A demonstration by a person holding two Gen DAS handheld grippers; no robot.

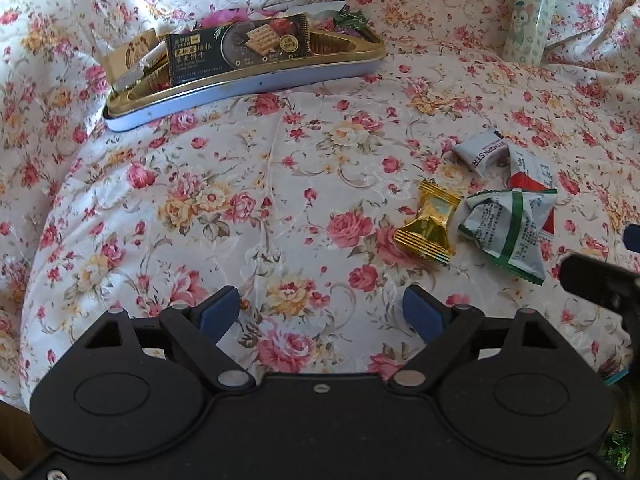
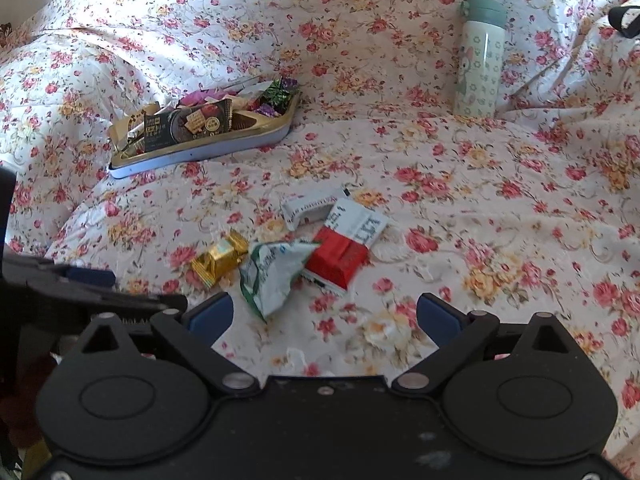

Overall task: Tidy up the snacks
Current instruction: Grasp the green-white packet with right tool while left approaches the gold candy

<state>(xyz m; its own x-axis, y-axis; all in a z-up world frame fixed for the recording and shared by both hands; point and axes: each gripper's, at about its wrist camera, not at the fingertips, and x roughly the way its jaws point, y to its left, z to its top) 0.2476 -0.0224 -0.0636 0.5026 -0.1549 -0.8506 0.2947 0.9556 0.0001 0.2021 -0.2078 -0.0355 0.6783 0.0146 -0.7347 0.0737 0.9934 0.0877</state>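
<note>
The left gripper [image 1: 322, 314] was held wide open with nothing between its blue pads [image 1: 218, 312], low over the floral cloth [image 1: 240, 200]. The right gripper [image 2: 324, 318] was likewise spread wide and empty. Just ahead of the right gripper a green-and-white packet [image 2: 272, 276] was seen, touching a red-and-white packet [image 2: 344, 254]. A gold-wrapped candy [image 2: 218, 258] lay just beside the green one, and a small white packet [image 2: 306, 210] lay behind them. Farther back to the left, a shallow tin [image 2: 208, 152] was filled with snacks, a dark cracker packet [image 2: 188, 126] resting on top. A pale green bottle [image 2: 478, 60] stood upright, well apart at the right.
</note>
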